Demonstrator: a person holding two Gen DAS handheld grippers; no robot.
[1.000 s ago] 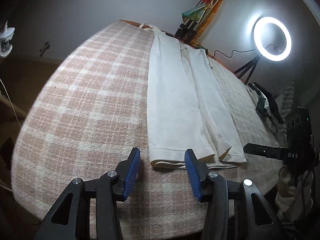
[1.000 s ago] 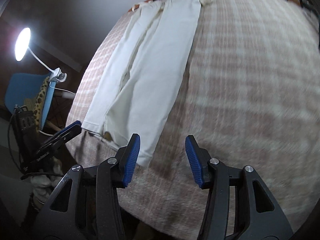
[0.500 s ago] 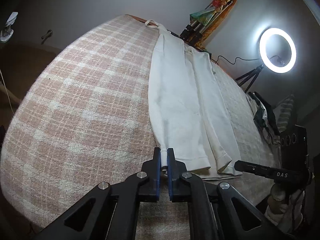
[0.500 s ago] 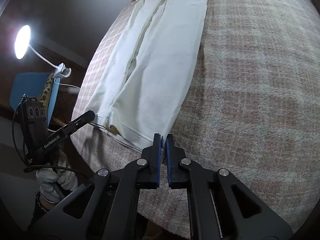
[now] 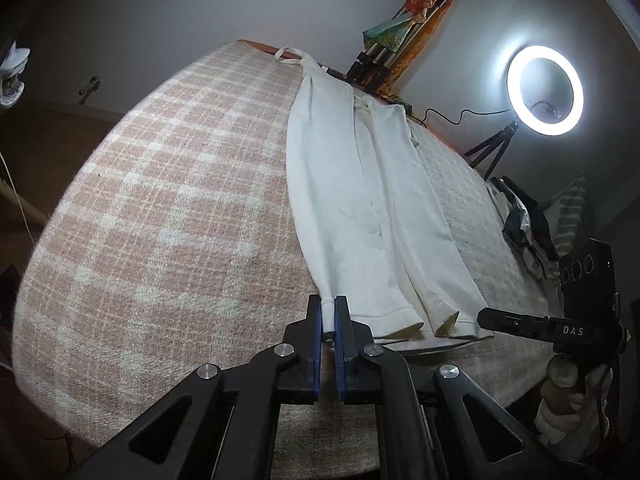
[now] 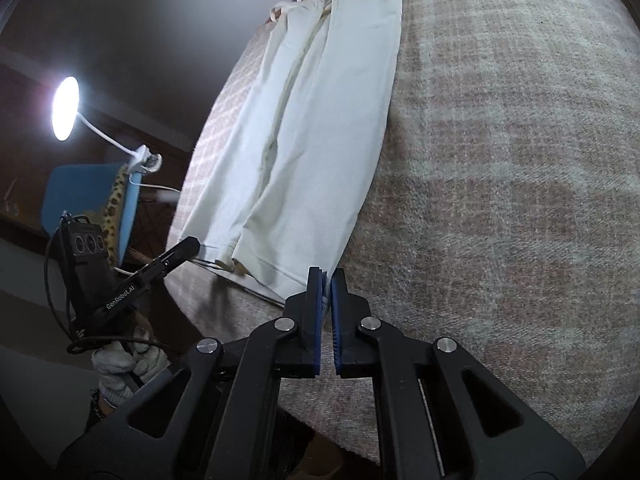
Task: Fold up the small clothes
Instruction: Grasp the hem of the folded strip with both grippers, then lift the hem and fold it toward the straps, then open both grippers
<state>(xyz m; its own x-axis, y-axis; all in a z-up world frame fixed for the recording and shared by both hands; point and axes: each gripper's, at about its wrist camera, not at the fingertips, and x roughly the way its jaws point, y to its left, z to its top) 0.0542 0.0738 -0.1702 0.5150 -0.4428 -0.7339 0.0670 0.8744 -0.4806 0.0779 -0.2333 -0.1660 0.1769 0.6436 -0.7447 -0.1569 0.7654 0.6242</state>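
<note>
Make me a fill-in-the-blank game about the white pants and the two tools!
1. The white pants lie flat on a pink and white ____ blanket.
2. The left tool is shut on the pants' ____ end, not the waistband.
3. The right tool pinches a ____ of the same hem.
4. The glowing ring light has the shape of a ____.

Missing words: checked; hem; corner; circle

Dim fisheye views, glaring ring light [image 5: 545,90]
</note>
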